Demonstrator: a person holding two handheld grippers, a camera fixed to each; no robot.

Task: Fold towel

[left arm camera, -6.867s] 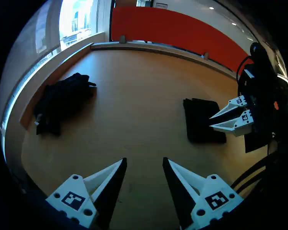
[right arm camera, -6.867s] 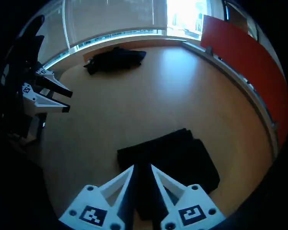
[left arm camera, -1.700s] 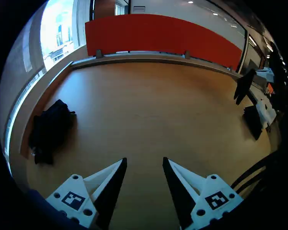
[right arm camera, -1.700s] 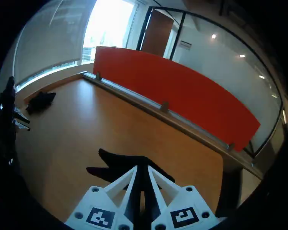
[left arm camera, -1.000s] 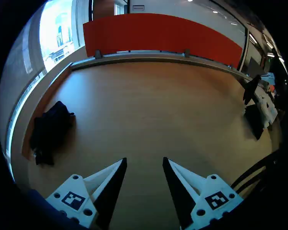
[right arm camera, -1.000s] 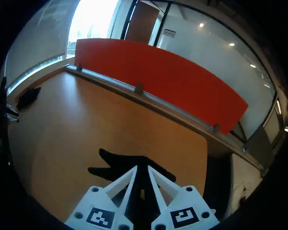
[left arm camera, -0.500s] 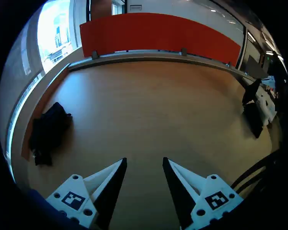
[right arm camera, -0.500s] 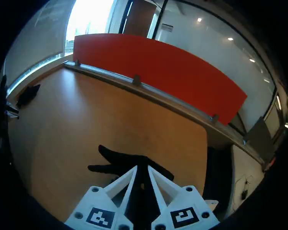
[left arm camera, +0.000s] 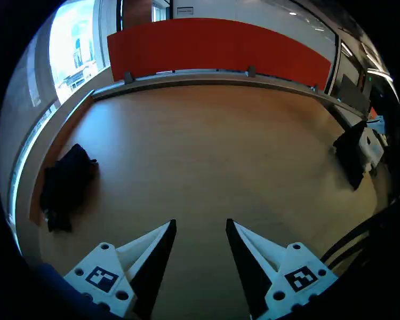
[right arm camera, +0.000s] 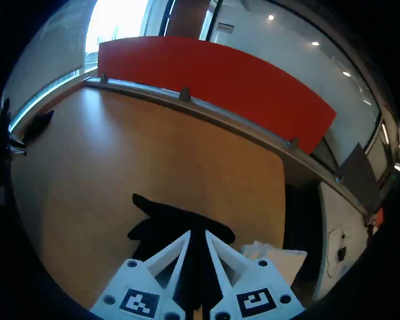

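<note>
My right gripper [right arm camera: 197, 232] is shut on a dark towel [right arm camera: 170, 221], which hangs bunched from its fingers above the wooden table [right arm camera: 120, 154]. In the left gripper view the same towel [left arm camera: 350, 152] dangles at the far right, in front of the white right gripper [left arm camera: 372, 148]. My left gripper [left arm camera: 200, 222] is open over bare table [left arm camera: 210, 154], with nothing between its fingers. It also appears small at the far left edge of the right gripper view, left gripper [right arm camera: 10, 146].
A second dark cloth pile [left arm camera: 65, 184] lies near the table's left edge by the window, also seen as a cloth pile [right arm camera: 38, 124]. A red partition [left arm camera: 216, 45] runs along the table's back edge. A white object [right arm camera: 272, 258] sits below, beyond the table's right edge.
The right gripper view has tipped down and swung right with the towel still held; the white object has come into sight. In the left gripper view the towel hangs slightly lower.
</note>
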